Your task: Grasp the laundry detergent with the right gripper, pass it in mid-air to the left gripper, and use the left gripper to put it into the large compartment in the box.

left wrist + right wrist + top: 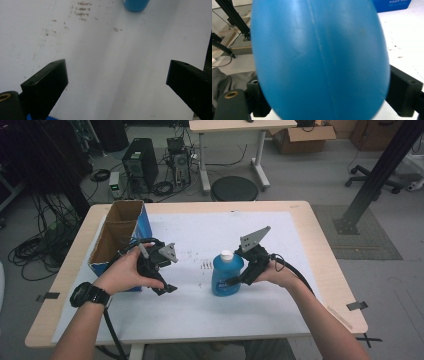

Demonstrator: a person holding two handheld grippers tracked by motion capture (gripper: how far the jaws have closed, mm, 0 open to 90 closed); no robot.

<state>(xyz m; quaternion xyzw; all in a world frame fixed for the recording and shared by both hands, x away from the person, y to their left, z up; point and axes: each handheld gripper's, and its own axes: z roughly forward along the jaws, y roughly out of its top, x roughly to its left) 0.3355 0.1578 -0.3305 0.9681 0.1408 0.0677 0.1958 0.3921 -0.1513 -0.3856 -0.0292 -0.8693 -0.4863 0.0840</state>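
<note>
Right gripper (pixel 239 281) is clamped across the belly of the blue bottle (pixel 226 276), which stands upright on the white mat (pixel 210 315) near the table's middle, white cap (pixel 227 254) on. In the right gripper view the jaws press either flank of that rounded body. Left gripper (pixel 166 288) hangs over bare mat, jaws spread wide, holding nothing, just beside the blue cardboard box (pixel 120 232). Danger here, I'd say: those smooth curved sides could squirt out of the pinch, or the bottle could tip.
</note>
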